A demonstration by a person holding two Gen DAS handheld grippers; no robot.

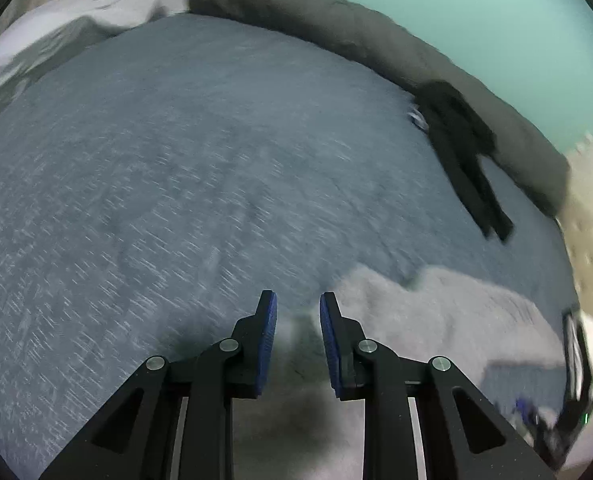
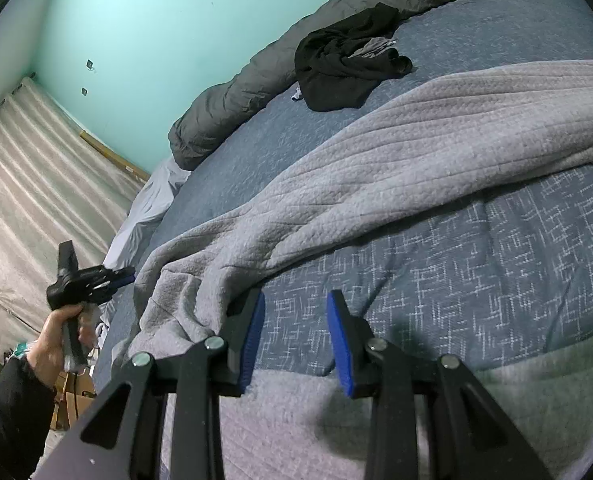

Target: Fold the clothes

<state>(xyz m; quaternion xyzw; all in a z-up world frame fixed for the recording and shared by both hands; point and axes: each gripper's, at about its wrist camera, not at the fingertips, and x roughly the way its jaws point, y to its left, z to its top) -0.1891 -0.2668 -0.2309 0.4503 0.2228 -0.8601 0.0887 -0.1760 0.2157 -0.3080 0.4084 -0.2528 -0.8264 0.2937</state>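
A light grey quilted garment (image 2: pixel 376 184) lies spread across the blue patterned bedspread (image 2: pixel 476 248), bunched at its left end. My right gripper (image 2: pixel 296 298) is open low over the bedspread, its left finger against the garment's edge and nothing between its pads. My left gripper (image 2: pixel 124 274) is held by a hand (image 2: pixel 60 332) just off the bunched left end of the garment. In the left wrist view, which is blurred, my left gripper (image 1: pixel 298 298) is open and empty above the bed, with the grey garment (image 1: pixel 436 312) below and to its right. A black garment (image 2: pixel 344 64) (image 1: pixel 464 152) lies crumpled farther back.
A rolled dark grey duvet (image 2: pixel 256 76) (image 1: pixel 336 12) runs along the turquoise wall. A white sheet (image 2: pixel 152 200) hangs at the bed's far corner. A pale curtain (image 2: pixel 28 168) and cardboard boxes (image 2: pixel 72 396) stand beyond the bed's left edge.
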